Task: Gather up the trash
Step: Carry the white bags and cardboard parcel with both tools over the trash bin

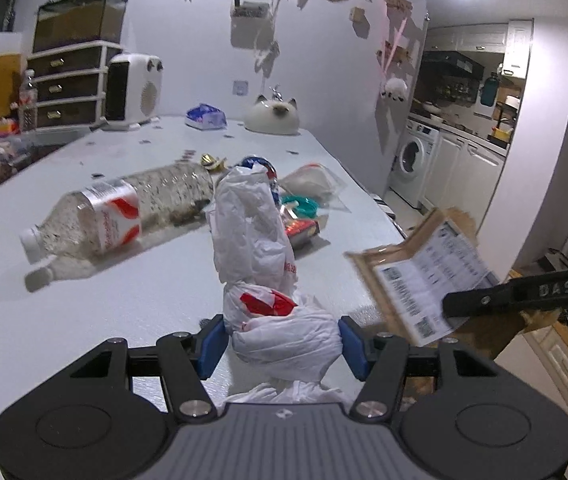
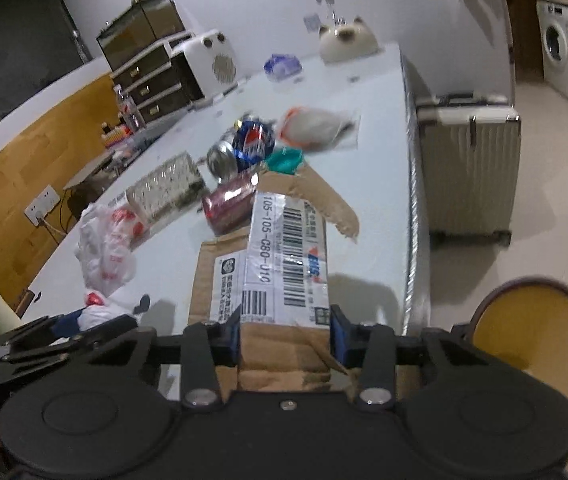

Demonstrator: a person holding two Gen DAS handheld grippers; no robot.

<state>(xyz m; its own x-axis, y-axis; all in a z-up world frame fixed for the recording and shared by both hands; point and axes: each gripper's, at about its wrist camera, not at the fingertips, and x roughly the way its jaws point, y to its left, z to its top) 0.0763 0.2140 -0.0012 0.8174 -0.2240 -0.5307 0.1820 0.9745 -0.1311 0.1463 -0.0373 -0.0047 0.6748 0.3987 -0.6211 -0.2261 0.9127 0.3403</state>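
Left gripper (image 1: 282, 346): closed on the white plastic bag (image 1: 262, 276), with the blue pads pressing the knotted lower bundle from both sides. The bag's loose upper part stands up and away from the fingers, toward the far side of the table (image 1: 132, 292).

Right gripper (image 2: 285, 334): its pads sit against both sides of the cardboard box piece (image 2: 284, 256), which I read as a grip. No earlier picture is given, so I judge only by this contact.

Box piece: a flat brown cardboard with white shipping labels. Its long axis runs straight out from the right fingers toward the far end of the table, and the grip is at its near end. In the left wrist view it hangs tilted at the right, just beside the table's edge.

Trash left on the table: a clear plastic bottle (image 1: 124, 210) lying on its side, cap toward the near left; a blue can (image 2: 254, 144), a silver can (image 2: 222, 158) and a red can (image 2: 230, 202) close together; a teal lid (image 2: 284, 160); a clear wrapper with white contents (image 2: 316, 126) farther away.

Key relation: both grippers are full — neither can take more before it unloads. The bottle lies to the left of the bag, so the left hand is nearer to it; the cans lie just beyond the box piece's far end, in line with the right fingers.

Bin: I cannot see any in either view.

Risk: the cardboard is long and held at one end only, so it may swing or slip.
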